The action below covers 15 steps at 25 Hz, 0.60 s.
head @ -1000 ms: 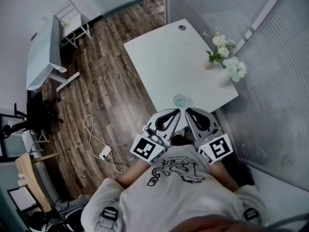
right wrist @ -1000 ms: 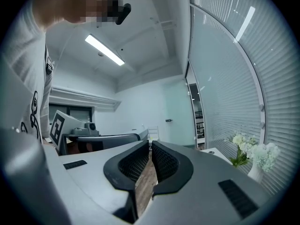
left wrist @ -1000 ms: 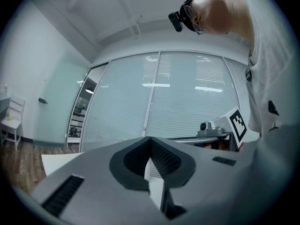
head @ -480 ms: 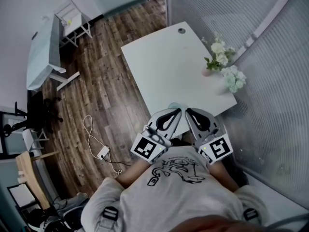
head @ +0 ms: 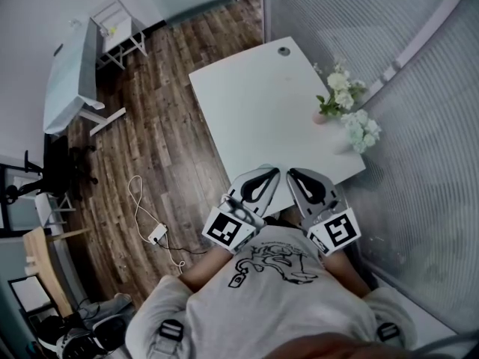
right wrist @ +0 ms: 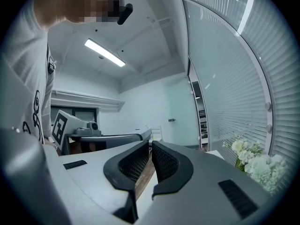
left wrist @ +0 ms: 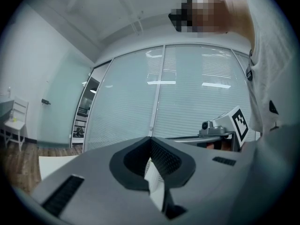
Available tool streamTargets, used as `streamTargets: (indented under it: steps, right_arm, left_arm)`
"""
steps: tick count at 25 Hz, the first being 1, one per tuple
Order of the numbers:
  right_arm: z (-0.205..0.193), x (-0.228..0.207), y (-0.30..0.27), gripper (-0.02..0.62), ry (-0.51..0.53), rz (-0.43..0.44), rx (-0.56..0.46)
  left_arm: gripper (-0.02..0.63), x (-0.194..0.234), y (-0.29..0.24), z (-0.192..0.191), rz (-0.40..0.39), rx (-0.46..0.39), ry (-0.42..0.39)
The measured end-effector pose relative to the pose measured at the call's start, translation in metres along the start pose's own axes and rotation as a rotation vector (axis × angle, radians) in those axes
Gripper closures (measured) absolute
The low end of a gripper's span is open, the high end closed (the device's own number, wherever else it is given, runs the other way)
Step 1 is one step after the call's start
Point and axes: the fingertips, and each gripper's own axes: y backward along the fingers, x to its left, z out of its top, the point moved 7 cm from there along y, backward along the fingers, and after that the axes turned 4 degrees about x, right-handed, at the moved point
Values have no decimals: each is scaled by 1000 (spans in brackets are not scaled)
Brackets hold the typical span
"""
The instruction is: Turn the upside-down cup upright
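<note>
Task judged not started: no cup is gripped and no cup is seen righted. The left gripper (head: 274,173) is clenched, pads met at the tip, nothing between them in the left gripper view. The right gripper (head: 293,173) is clenched too, only a thin slit left between the pads, nothing held in it. Both are held level and side by side, close to the person's chest, tips just over the near edge of the white table (head: 254,103). The cup cannot be made out in any view. In the head view the spot under the two gripper tips is covered, so the cup is guessed to sit there, near the table's near edge, but that cannot be confirmed. The gripper views are pointed too high for the tabletop near the tips to be seen: only the blinds, the ceiling and the other gripper are shown. White flowers (head: 346,103) are stood at the table's right side, well apart from the grippers. A cable with a power strip (head: 157,234) lies on the wooden floor (head: 150,140). Everything is left to be done: jaws to be opened, cup reached, gripped, flipped and set down on its base.
</note>
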Motion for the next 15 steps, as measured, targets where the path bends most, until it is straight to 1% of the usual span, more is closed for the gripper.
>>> streamTargets:
  steps: [4,10,15]
  right_arm:
    - [3,-3,-2,551,16,9,13]
    - [-4,-1,-13,551,26,10,27]
    - [-8,3,-26,551,60,-10,50]
  left_arm:
    - [603,2,0,-2,1,7,17]
    - [603,13,5,-9,-1,28,14]
    - [603,29,9,-15,-23,56,23]
